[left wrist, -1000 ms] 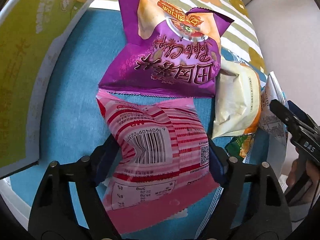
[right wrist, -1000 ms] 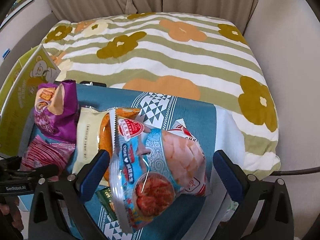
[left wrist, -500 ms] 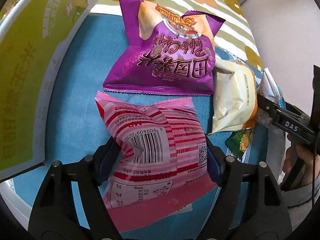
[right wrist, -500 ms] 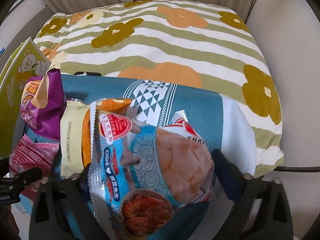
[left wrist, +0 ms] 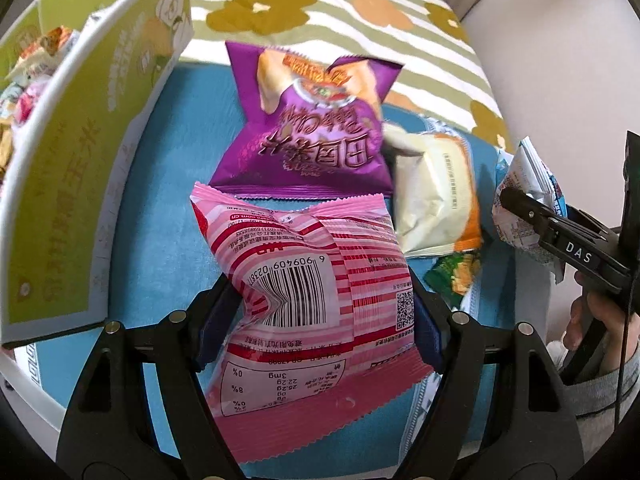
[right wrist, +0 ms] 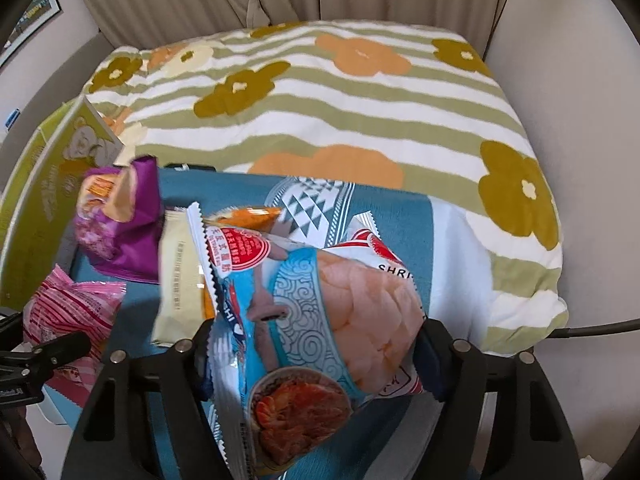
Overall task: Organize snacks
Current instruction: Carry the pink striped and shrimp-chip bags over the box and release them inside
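Observation:
My left gripper (left wrist: 320,316) is shut on a pink striped snack bag (left wrist: 316,280), which it holds a little above the blue cloth (left wrist: 168,216). My right gripper (right wrist: 312,356) is shut on a blue shrimp-chip bag (right wrist: 332,320), lifted off the cloth. A purple chip bag (left wrist: 312,136), a cream and orange bag (left wrist: 436,188) and a small green packet (left wrist: 456,276) lie on the cloth. The right gripper and its bag also show at the right of the left wrist view (left wrist: 520,200). The pink bag shows at the left of the right wrist view (right wrist: 68,312).
A green cardboard box (left wrist: 72,152) with several snacks inside stands at the left. A red and white shrimp bag (right wrist: 376,248) lies behind the blue bag. A striped flowered blanket (right wrist: 340,100) covers the bed beyond, with white walls (right wrist: 580,140) to the right.
Both grippers have risen with their bags. The right gripper closed on the blue bag. The green box's inside has come into the left wrist view.

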A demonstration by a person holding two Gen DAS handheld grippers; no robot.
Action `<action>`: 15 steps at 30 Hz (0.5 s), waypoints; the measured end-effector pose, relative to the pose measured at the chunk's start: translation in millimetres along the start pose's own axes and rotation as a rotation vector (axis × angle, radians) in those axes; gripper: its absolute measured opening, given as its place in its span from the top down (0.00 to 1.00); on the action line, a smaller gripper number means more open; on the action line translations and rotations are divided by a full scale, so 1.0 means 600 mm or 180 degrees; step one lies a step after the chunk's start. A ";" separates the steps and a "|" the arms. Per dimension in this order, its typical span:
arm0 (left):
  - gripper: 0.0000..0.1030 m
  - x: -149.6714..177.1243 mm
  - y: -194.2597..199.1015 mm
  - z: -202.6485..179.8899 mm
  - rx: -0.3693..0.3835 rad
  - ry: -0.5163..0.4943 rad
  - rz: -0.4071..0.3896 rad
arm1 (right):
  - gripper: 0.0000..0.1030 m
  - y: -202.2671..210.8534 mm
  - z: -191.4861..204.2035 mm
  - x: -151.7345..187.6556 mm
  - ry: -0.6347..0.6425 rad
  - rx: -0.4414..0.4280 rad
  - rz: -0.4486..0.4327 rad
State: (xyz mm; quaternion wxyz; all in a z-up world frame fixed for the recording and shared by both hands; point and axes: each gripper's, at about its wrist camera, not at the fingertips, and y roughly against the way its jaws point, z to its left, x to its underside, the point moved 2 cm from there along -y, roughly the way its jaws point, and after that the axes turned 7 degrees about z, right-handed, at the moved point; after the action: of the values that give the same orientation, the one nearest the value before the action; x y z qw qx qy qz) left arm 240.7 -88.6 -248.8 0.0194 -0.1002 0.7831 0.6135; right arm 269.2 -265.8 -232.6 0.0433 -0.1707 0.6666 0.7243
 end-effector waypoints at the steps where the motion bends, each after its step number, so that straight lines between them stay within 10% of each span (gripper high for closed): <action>1: 0.28 0.002 0.007 0.000 0.0014 -0.0010 -0.0035 | 0.31 0.015 0.003 0.002 0.0004 0.0005 -0.0053; 15: 0.28 0.025 0.184 0.021 0.0072 -0.0017 -0.0705 | 0.31 0.182 0.108 0.006 0.0448 -0.0217 -0.0554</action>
State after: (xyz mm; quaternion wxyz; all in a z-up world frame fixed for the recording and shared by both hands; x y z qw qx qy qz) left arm 204.7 -53.5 -148.7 0.0902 -0.1843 0.7740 0.5990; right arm 221.8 -214.4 -126.1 0.0533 -0.2798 0.6256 0.7263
